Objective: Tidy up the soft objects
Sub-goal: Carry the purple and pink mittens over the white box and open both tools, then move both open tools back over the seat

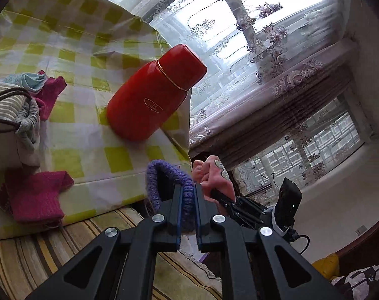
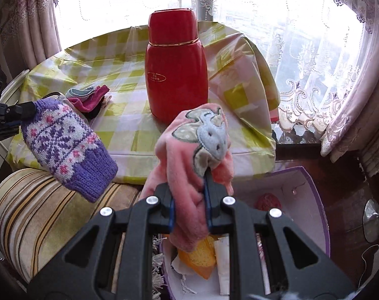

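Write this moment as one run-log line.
left gripper: shut on purple knit mitten | right gripper: shut on pink fleece item | box: below pink item

My left gripper is matt black plastic with shiny metal rivets, and it pinches a chunky purple knit mitten, woolly and rough. My right gripper, same plastic, clamps a soft pink fleece cloth with a stitched felt patch. At twelve o'clock from it stands a glossy red flask, smooth, with a gold metal band. The checked table cover looks like shiny, creased plastic film. Lace curtains are sheer.
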Available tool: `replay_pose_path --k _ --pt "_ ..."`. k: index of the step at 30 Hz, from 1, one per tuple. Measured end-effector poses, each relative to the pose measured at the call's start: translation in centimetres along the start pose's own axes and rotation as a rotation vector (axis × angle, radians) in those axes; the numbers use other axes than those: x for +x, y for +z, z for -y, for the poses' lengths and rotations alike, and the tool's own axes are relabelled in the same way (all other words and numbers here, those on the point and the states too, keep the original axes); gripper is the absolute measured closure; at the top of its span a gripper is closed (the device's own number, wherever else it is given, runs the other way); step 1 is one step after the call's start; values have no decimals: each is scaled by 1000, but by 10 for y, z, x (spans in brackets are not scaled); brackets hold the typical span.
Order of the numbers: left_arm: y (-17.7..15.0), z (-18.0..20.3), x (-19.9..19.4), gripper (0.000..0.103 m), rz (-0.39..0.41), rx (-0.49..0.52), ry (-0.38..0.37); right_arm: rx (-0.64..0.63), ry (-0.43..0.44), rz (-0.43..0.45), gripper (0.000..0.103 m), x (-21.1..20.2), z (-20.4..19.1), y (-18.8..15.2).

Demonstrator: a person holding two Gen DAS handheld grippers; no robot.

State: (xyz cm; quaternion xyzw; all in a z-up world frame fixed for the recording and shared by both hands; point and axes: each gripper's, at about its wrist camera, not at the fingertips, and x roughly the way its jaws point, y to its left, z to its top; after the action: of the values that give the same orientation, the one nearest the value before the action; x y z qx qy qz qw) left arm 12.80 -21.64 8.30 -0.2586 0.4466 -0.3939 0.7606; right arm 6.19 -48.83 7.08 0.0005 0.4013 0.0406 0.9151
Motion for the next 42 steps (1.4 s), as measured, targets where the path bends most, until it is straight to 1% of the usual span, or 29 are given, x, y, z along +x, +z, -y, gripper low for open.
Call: replay_pose_path --k 6,9,12,13,14,15,16,17,18,21,22,23,26,32,35,39,42 --pt "-34 30 41 95 -106 29 -41 53 -44 -27 82 -13 29 -26" --pt "-50 45 60 95 -163 51 -59 77 -56 -36 82 -19 40 -33" --pt "-62 55 79 95 -218 51 -74 90 -64 -36 82 -24 47 -37" --pt "-66 57 87 90 -242 49 -71 92 -65 -35 82 -26 48 -37" --pt "-69 57 94 87 -274 49 -62 94 -66 -33 81 -27 50 -38" --pt "-70 56 99 81 -294 46 -41 97 -67 -33 80 -28 50 -38" --pt "-71 53 101 74 -298 37 -25 99 -70 -32 80 -29 51 -38" --pt "-72 49 101 70 -297 22 -18 99 -70 -31 80 -30 51 -39" --pt "-71 45 99 65 -293 7 -11 100 -68 -29 80 -30 51 -39" --pt "-66 37 85 63 -245 4 31 102 -66 -36 78 -29 51 -39" --pt "-65 35 80 63 -230 4 38 103 -66 -41 74 -28 51 -38" --pt "-64 34 74 63 -214 4 45 104 -64 -48 67 -26 50 -38" --pt "-64 27 56 63 -177 -3 61 96 -56 -50 58 -24 45 -38" --pt "-65 5 14 63 -97 -44 141 70 -25 -56 52 -21 30 -34" --pt "-68 -12 -13 63 -43 -79 201 55 -5 -64 48 -17 19 -31" --pt "-70 -38 -46 63 13 -135 274 24 31 -74 42 -11 -2 -23" --pt "-70 -50 -64 63 51 -156 321 -10 68 -79 37 -5 -23 -18"
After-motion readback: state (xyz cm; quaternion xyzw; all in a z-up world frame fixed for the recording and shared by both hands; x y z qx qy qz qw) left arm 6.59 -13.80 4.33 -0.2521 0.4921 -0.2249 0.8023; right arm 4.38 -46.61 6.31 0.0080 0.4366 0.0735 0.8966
